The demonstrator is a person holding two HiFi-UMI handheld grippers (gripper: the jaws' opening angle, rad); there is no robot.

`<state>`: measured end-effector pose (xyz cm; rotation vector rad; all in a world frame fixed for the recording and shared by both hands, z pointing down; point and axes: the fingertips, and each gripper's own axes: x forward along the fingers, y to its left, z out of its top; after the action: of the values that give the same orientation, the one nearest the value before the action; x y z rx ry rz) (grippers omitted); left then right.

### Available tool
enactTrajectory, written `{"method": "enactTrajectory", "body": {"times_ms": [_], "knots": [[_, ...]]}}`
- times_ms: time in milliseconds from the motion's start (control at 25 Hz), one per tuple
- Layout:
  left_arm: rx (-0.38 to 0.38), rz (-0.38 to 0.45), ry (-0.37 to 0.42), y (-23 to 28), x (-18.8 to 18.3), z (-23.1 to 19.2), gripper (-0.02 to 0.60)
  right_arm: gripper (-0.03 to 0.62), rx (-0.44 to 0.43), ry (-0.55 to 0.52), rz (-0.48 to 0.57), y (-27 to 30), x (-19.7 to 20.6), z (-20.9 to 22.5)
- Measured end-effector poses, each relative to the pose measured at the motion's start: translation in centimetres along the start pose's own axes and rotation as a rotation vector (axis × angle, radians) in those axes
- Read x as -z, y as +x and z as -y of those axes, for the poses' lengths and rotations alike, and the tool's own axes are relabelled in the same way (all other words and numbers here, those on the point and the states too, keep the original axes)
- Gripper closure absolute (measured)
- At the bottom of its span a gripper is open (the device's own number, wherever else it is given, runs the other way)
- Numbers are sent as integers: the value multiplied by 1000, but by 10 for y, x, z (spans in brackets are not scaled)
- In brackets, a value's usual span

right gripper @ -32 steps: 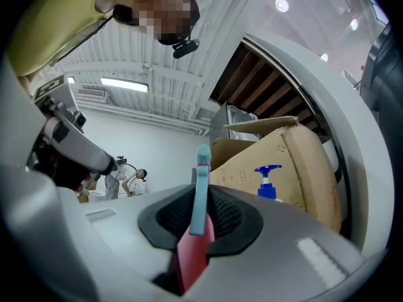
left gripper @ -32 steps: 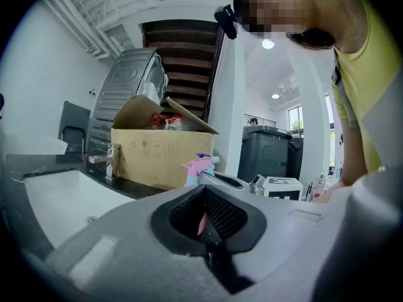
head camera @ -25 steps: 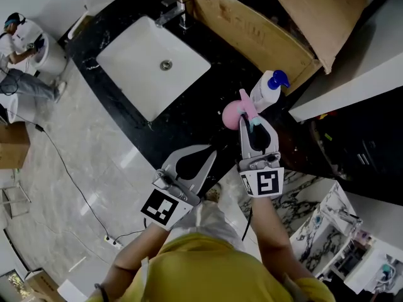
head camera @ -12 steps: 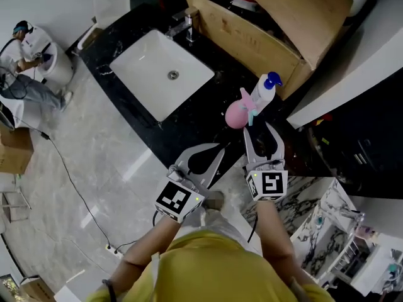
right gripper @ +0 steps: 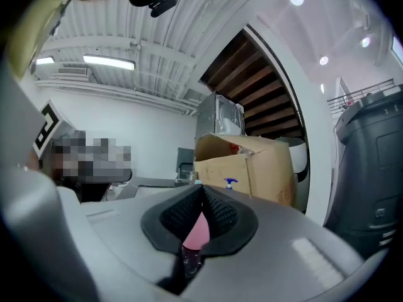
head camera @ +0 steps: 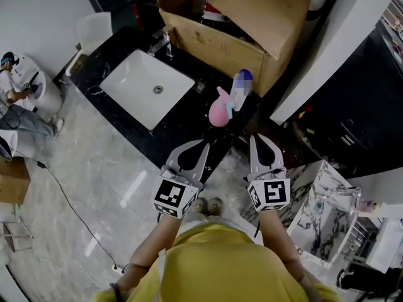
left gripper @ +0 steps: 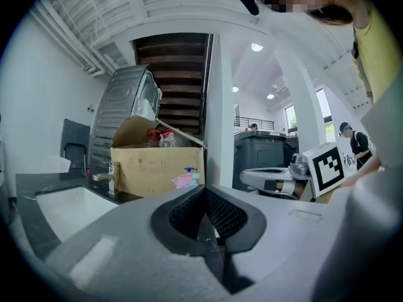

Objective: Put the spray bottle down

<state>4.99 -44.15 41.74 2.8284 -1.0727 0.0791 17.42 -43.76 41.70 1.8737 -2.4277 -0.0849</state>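
Note:
The pink spray bottle [head camera: 218,112] stands upright on the black counter [head camera: 182,123], next to a white pump bottle with a blue top [head camera: 240,84]. My right gripper [head camera: 257,138] is drawn back from it, off the counter's front edge. Its jaws have just closed and are shut with nothing between them. In the right gripper view the pink bottle [right gripper: 199,229] shows beyond the closed tips [right gripper: 203,188]. My left gripper [head camera: 205,143] hangs beside it, shut and empty [left gripper: 204,187]. The left gripper view shows the spray bottle [left gripper: 182,180] far ahead, in front of the box.
A white sink [head camera: 116,67] with a faucet [head camera: 162,43] is set in the counter at the left. An open cardboard box [head camera: 220,39] stands behind the bottles. A white pillar rises at the right, with a marble-patterned unit [head camera: 318,197] below it. A person [head camera: 17,74] sits far left.
The right gripper let go of the pink spray bottle, pulled back toward me and closed. The left gripper also drew back a little. The bottle stays standing on the counter.

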Motion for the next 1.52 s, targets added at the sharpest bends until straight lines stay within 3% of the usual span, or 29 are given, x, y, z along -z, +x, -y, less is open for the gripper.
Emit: {"method": "enactTrajectory", "body": {"times_ms": [440,720,1520], "knots": [[-47,103,69,-25,-57,21,579,594,33,44,47,-42,-55,-16],[-54,100,90,-36,-74,29,580,595,43,22,40,-54,-74,-27],[-51,105,98,-31,-71,47,578,595,23,29,53,-68,-75,-24]]}}
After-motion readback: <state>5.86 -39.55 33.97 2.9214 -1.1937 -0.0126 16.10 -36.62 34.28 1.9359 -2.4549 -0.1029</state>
